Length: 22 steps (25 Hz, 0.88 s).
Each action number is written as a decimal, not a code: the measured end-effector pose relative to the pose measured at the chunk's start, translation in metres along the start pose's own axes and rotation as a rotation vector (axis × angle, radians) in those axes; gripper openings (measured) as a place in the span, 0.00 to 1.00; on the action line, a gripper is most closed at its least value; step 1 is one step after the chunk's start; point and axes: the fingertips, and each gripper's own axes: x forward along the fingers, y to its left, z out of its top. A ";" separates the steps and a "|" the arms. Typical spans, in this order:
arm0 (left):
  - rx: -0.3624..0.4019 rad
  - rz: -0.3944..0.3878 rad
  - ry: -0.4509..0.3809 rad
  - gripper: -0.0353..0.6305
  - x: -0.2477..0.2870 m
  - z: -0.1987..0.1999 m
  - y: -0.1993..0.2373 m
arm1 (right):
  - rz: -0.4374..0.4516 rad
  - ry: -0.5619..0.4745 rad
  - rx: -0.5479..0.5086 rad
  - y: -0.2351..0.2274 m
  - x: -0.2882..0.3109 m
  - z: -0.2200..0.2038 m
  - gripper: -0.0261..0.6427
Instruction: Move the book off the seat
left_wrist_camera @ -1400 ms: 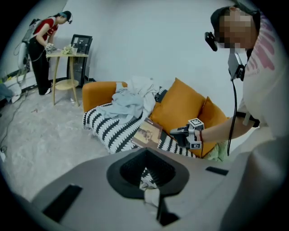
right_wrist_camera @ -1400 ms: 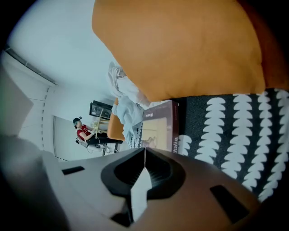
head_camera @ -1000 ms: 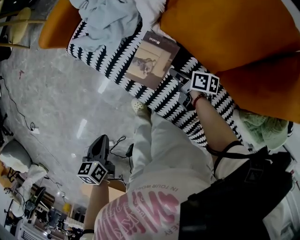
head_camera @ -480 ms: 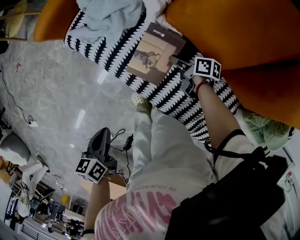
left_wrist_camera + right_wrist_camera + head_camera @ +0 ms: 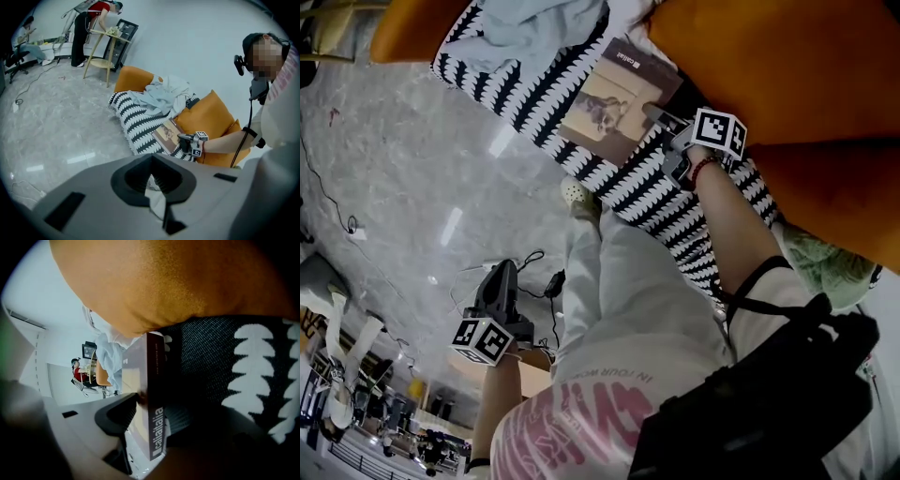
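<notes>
A brown book (image 5: 619,98) with a picture on its cover lies flat on the black-and-white patterned seat (image 5: 525,84), close under an orange back cushion (image 5: 769,66). My right gripper (image 5: 660,119) is at the book's near edge. In the right gripper view the book's spine (image 5: 152,394) stands between the jaws of that gripper (image 5: 157,409), which are opening, one jaw over the cover and one under it. My left gripper (image 5: 499,281) hangs low over the floor, far from the sofa, jaws together with nothing in them (image 5: 152,180). The left gripper view shows the book (image 5: 167,135) from afar.
Light blue clothes (image 5: 525,28) are heaped on the seat's far end. My leg and shoe (image 5: 578,197) stand against the sofa front. Cables (image 5: 539,281) lie on the marble floor. Far off, a person in red (image 5: 91,23) stands at a round side table (image 5: 103,42).
My right gripper has edged in along the seat, so that the book's edge now sits between its jaws. The left gripper has barely moved.
</notes>
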 end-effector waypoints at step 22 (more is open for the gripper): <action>0.082 -0.077 -0.218 0.06 -0.003 0.034 -0.043 | 0.068 -0.050 -0.028 0.058 -0.051 -0.019 0.26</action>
